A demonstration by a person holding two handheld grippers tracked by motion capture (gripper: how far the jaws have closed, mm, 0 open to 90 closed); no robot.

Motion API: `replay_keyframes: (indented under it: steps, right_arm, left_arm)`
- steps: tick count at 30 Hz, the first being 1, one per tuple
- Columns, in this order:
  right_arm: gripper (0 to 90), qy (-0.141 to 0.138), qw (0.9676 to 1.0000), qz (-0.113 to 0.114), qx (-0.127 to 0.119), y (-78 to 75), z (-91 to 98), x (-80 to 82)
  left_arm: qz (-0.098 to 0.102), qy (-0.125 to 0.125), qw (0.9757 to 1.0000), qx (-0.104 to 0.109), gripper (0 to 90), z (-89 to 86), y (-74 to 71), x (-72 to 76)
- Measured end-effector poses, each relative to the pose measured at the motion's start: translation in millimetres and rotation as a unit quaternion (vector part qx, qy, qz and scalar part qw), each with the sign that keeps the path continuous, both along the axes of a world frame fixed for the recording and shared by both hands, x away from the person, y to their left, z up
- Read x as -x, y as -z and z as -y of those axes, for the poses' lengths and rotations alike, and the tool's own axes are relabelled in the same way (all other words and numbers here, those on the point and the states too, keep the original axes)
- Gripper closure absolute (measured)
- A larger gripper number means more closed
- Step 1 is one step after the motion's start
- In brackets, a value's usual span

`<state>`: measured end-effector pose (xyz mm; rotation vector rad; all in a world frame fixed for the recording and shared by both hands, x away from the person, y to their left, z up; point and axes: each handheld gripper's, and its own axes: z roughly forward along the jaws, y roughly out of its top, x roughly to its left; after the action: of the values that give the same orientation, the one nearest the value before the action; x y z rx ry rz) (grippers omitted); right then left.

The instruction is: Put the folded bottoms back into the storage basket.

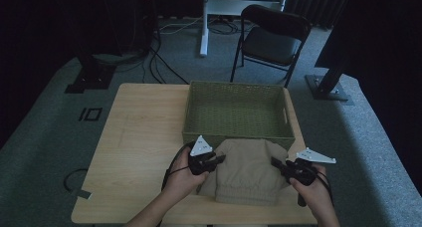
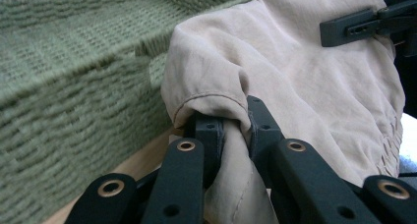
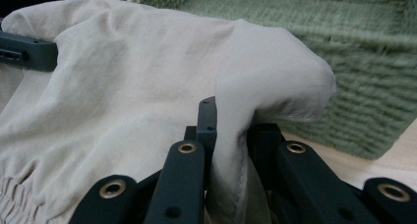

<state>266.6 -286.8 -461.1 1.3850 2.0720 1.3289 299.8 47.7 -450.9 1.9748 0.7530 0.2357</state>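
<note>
We hold the cloth [image 1: 246,170] by its side edges over the counter [image 1: 134,137], beside the basket [image 1: 239,110]; left gripper [image 1: 211,162] and right gripper [image 1: 281,166] fingers are clamped tight. It looks soft and light, so it will sag between grips.

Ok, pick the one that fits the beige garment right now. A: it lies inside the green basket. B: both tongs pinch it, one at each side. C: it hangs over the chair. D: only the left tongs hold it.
B: the left tongs and right tongs each clamp a side of the beige garment, just in front of the green basket.
</note>
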Motion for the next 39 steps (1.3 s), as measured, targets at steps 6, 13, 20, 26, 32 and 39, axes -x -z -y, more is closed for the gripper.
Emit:
replay_keyframes:
  steps: [6,13,20,26,32,39]
  right_arm:
    - [79.6,-0.001,0.9998,0.014,-0.011,-18.5,3.3,-5.3]
    - [79.5,0.002,0.9994,0.029,-0.021,-40.5,6.3,-16.9]
    - [79.6,0.002,0.9988,0.038,-0.032,-61.1,8.1,-32.4]
    - [79.5,0.003,0.9984,0.048,-0.030,-76.8,5.3,-46.9]
    - [79.5,0.005,0.9981,0.054,-0.029,-91.7,3.2,-61.3]
    - [79.5,0.009,0.9981,0.056,-0.025,-106.6,-0.5,-82.1]
  left_arm:
    - [0.009,0.003,0.9999,0.012,80.8,-1.2,-18.6,-6.0]
    - [0.022,0.001,0.9994,0.028,80.8,-1.6,-40.9,-17.6]
    - [0.025,-0.001,0.9989,0.039,80.7,-4.5,-61.8,-31.0]
    - [0.036,-0.005,0.9985,0.040,80.8,-6.4,-79.7,-42.9]
    - [0.047,-0.010,0.9979,0.043,80.7,-8.0,-91.4,-54.6]
    - [0.049,-0.020,0.9973,0.052,80.7,-10.3,-100.4,-73.5]
